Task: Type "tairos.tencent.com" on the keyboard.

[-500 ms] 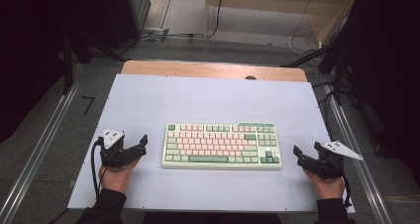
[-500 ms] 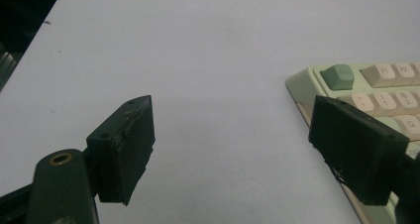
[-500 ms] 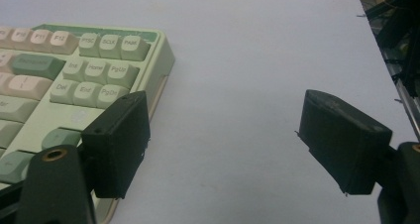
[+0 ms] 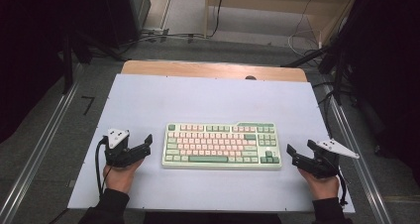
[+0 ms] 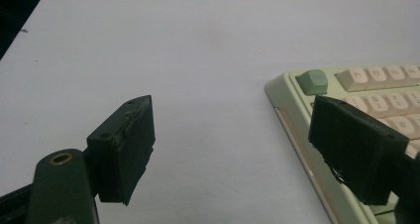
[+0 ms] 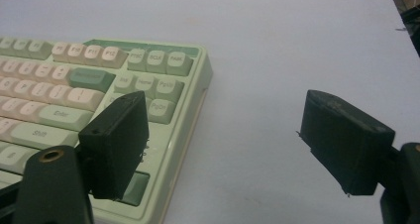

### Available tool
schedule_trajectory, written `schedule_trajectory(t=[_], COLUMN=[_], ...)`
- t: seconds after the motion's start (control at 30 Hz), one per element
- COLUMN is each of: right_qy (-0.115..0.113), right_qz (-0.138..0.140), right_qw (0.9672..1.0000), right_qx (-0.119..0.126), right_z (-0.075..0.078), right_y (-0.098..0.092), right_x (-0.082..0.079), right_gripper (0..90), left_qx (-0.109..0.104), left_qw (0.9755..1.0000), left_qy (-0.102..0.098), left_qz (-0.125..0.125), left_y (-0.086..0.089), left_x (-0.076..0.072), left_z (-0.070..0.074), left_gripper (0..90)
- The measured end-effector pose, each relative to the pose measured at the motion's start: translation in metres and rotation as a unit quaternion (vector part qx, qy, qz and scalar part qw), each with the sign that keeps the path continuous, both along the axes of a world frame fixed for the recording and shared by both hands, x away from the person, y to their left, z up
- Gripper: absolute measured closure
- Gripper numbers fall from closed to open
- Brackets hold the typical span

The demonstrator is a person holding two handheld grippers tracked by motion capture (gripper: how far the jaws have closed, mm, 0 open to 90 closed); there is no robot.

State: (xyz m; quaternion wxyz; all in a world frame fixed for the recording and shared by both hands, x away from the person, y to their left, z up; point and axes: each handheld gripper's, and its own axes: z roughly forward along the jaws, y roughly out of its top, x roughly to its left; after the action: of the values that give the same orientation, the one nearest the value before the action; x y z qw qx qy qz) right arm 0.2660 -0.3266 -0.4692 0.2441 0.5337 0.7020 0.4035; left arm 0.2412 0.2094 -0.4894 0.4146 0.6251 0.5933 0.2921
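Flanking the keyboard point(image 4: 221, 145), which sits mid-table toward the near edge: left gripper point(image 4: 140, 148) and right gripper point(image 4: 300, 154), both jaws spread wide with nothing between them, just beside its ends.

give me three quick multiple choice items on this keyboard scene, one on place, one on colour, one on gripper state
1. Where is the keyboard?
A. between the two grippers
B. left of both grippers
C. off the white tabletop

2. What colour is the keyboard's case?
A. black
B. pale green
C. red

3. How do the jaws of the left gripper and right gripper stand?
A. both shut on the keyboard
B. one holds a cable
C. both open, holding nothing

Answers:
1 A, the high view shows a gripper at each end.
2 B, the frame looks pale green.
3 C, each gripper view shows a wide gap.
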Motion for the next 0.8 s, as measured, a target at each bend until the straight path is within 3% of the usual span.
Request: schedule_trajectory(t=[0.47, 0.8], right_qy=[0.002, 0.000], right_qz=[0.041, 0.063], right_qw=[0.9992, 0.9980], right_qx=[0.000, 0.003], right_z=[0.003, 0.005], right_y=[0.029, 0.046], right_x=[0.005, 0.008], right_gripper=[17.3, 20.7], left_qx=[0.004, 0.000], left_qw=[0.9995, 0.9993], left_qy=[-0.006, -0.009], left_qz=[-0.030, -0.036], left_y=[-0.018, -0.025], left_x=[0.003, 0.008], left_z=[0.004, 0.006], left_gripper=[18.4, 18.5])
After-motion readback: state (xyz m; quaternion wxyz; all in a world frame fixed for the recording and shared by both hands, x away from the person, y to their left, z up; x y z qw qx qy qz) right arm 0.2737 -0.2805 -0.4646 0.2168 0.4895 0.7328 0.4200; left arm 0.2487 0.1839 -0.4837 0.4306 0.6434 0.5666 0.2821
